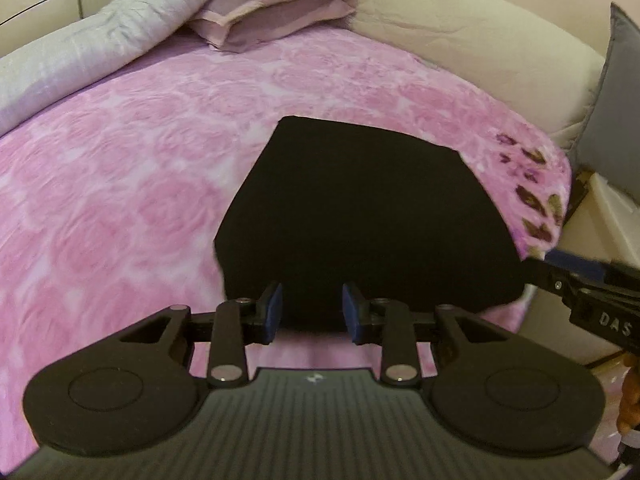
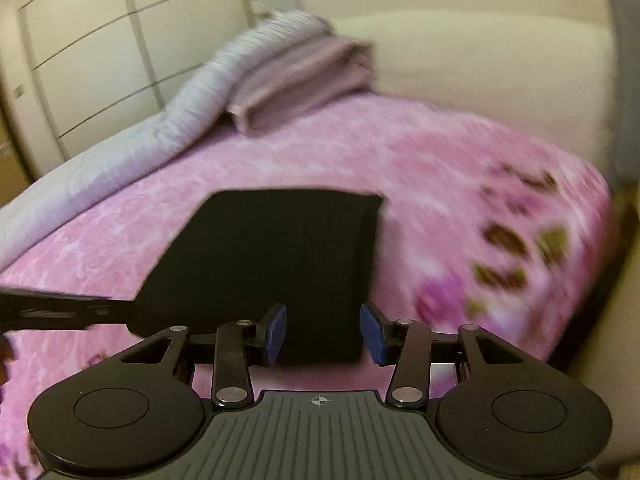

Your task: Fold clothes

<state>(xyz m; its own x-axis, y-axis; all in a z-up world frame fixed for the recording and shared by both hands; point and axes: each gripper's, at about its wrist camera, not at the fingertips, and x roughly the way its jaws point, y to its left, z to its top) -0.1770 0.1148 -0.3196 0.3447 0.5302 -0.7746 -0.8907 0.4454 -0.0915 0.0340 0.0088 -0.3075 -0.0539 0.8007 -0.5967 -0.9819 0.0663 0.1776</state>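
Note:
A black garment point(image 1: 360, 216), folded into a flat block, lies on the pink flowered blanket point(image 1: 120, 184) near the bed's front right corner. My left gripper point(image 1: 313, 308) stands at the garment's near edge with its blue pads apart and the black cloth showing in the gap; no squeeze on the cloth is visible. My right gripper point(image 2: 324, 332) is open over the near right corner of the same garment point(image 2: 280, 256). The right gripper point(image 1: 576, 276) also shows at the garment's right side in the left wrist view. The left gripper point(image 2: 60, 312) reaches in from the left in the right wrist view.
A folded mauve cloth stack point(image 1: 280, 12) and a long grey rolled quilt point(image 1: 100, 40) lie at the far side of the bed. A beige padded headboard point(image 1: 460, 40) and a grey cushion point(image 1: 616, 120) stand on the right. The bed's edge drops off right of the garment. A white wardrobe point(image 2: 100, 60) stands behind.

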